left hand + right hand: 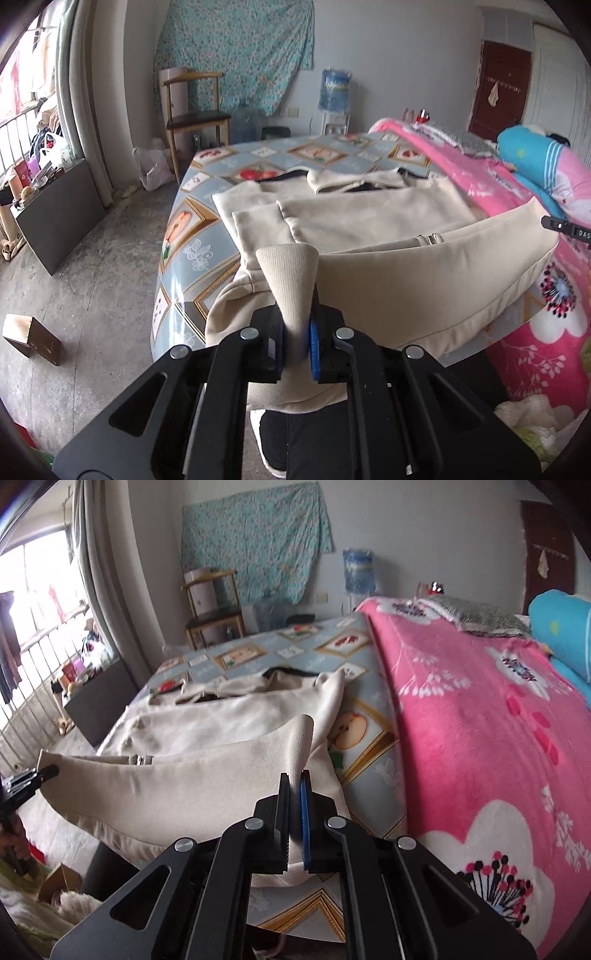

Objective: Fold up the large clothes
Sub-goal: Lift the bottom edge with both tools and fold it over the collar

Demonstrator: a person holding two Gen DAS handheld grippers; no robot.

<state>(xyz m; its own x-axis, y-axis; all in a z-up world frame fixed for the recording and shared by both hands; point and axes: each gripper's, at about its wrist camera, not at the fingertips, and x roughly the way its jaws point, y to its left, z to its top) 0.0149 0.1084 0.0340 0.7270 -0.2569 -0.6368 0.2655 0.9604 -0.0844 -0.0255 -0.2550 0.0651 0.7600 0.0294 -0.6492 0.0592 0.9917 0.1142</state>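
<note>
A large beige zip jacket lies on the bed, its sleeves folded across its body. My left gripper is shut on the ribbed hem at the jacket's left bottom corner. My right gripper is shut on the ribbed hem at the other bottom corner. Both hold the bottom edge lifted above the bed's near edge, and the fabric hangs stretched between them. The right gripper's tip shows at the right edge of the left wrist view. The left gripper's tip shows at the left edge of the right wrist view.
The bed has a blue patterned sheet and a pink floral blanket on its right side. A blue plush toy lies at the far right. A wooden chair, a water dispenser, a dark board and a small box stand on the floor.
</note>
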